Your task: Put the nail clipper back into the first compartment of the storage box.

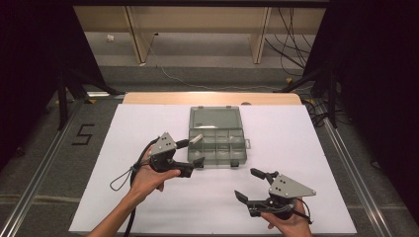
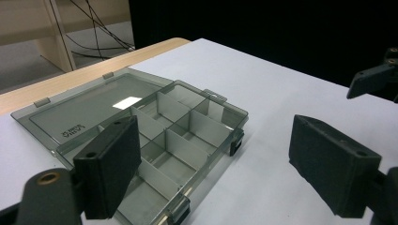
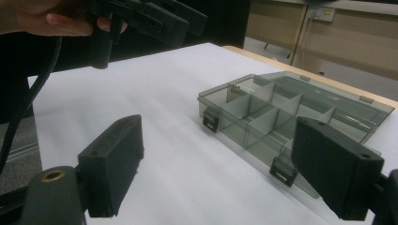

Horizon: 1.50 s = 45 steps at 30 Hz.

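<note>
Both grippers are spread and hold nothing: left gripper (image 1: pixel 190 157) mid-frame beside the open compartment box (image 1: pixel 217 143), right gripper (image 1: pixel 249 185) lower right. Right gripper view adds the box's black latches (image 3: pixel 283 171).

Right claw (image 3: pixel 216 173): jaws spread wide apart, nothing between them, held above the white counter (image 3: pixel 155 122). Ahead, right of centre, a smoky transparent compartment box (image 3: pixel 277 119) lies on the counter with its lid folded flat behind it, dividers visible, two dark latches on the near wall. Upper left, farther off: a hand (image 3: pixel 42 18) holding the left claw (image 3: pixel 150 18), cable hanging below.
</note>
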Motion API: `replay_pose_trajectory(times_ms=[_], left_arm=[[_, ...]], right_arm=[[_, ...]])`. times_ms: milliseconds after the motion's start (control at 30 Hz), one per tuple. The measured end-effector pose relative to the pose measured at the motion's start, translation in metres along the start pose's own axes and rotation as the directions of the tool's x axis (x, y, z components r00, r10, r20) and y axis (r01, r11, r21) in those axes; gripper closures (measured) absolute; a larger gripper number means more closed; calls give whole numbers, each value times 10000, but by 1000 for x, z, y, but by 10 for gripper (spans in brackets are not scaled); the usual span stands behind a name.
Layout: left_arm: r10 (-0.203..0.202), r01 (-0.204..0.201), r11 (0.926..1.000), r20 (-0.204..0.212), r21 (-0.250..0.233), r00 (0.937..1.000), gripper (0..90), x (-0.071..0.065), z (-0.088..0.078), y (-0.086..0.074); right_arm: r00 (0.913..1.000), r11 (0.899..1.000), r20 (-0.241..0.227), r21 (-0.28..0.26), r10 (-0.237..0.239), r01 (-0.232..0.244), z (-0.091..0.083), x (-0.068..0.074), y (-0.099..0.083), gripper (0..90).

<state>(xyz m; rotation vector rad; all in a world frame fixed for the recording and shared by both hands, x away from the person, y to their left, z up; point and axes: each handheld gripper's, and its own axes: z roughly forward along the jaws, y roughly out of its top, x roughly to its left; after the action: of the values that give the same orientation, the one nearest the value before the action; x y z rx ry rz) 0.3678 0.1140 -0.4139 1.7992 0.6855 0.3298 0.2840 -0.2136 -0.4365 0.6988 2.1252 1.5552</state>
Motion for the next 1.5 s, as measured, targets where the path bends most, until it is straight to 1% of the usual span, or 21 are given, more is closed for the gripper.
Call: replay_pose_trajectory(times_ms=[67,167,200,300,333,433,467,533,567,600,667,733,767,800,900,933,1033,1067,1167,1267,1500], left_arm=[[8,-8,10000,38,-78,10000,171,-1,-1,-2],[-31,33,9998,130,-180,9999,168,-2,-3,-6],[-51,54,9997,166,-219,9998,168,-3,-3,-7],[-15,23,9996,283,-284,9996,168,-4,-5,-11],[-36,42,9996,227,-292,9997,167,-5,-6,-12],[21,-11,9992,249,-398,9997,167,-6,-9,-14],[17,-4,9989,280,-464,9996,167,-7,-10,-15],[32,-20,9988,241,-481,9997,167,-7,-12,-17],[9,7,9985,303,-549,9995,167,-8,-13,-18],[40,-28,9985,210,-546,9998,167,-8,-15,-19],[65,-45,9979,301,-646,9995,167,-8,-16,-22],[56,-42,9981,216,-622,9998,167,-9,-19,-24],[122,-108,9979,211,-643,9997,167,-8,-20,-25],[53,-43,9979,155,-643,9999,167,-9,-22,-27],[50,-40,9971,131,-757,9999,167,-9,-27,-30],[119,-110,9970,113,-771,9999,167,-9,-28,-31],[143,-133,9967,120,-799,9998,167,-10,-31,-34],[214,-206,9962,89,-844,9997,167,-10,-32,-35],[105,-94,9957,106,-923,9999,167,-11,-34,-36],[137,-134,9955,32,-942,9999,167,-12,-37,-39],[122,-118,9962,44,-868,9999,167,-17,-40,-47]], right_arm=[[10000,9999,-28,70,76,-76,0,1,0,183],[10000,10000,-12,24,17,-16,0,0,0,183],[10000,10000,-32,48,84,-84,0,1,0,183],[10000,10000,-7,21,20,-20,0,0,0,183],[10000,10000,-8,18,22,-22,0,0,0,182],[9999,9999,-17,57,113,-113,0,1,0,182],[10000,10000,6,32,41,-41,0,0,0,181],[10000,10000,8,37,54,-54,0,0,0,181],[9999,9999,-4,75,113,-113,-1,1,0,181],[10000,9999,-3,61,96,-96,-1,1,0,180],[9999,9999,7,58,108,-108,-1,1,0,181],[10000,10000,20,38,56,-56,0,0,0,181],[10000,10000,19,36,55,-55,0,0,0,181],[10000,10000,17,10,57,-57,0,0,0,181],[10000,10000,13,19,68,-68,0,0,0,181],[9999,9999,-13,61,133,-133,0,1,0,181],[9999,9999,-9,37,101,-101,0,1,0,181],[10000,10000,2,15,63,-63,0,0,0,181],[9999,9999,-4,74,114,-114,-1,1,0,181],[9999,9999,0,83,116,-116,-1,0,0,181],[9999,9999,-32,11,136,-136,-1,1,0,181]])
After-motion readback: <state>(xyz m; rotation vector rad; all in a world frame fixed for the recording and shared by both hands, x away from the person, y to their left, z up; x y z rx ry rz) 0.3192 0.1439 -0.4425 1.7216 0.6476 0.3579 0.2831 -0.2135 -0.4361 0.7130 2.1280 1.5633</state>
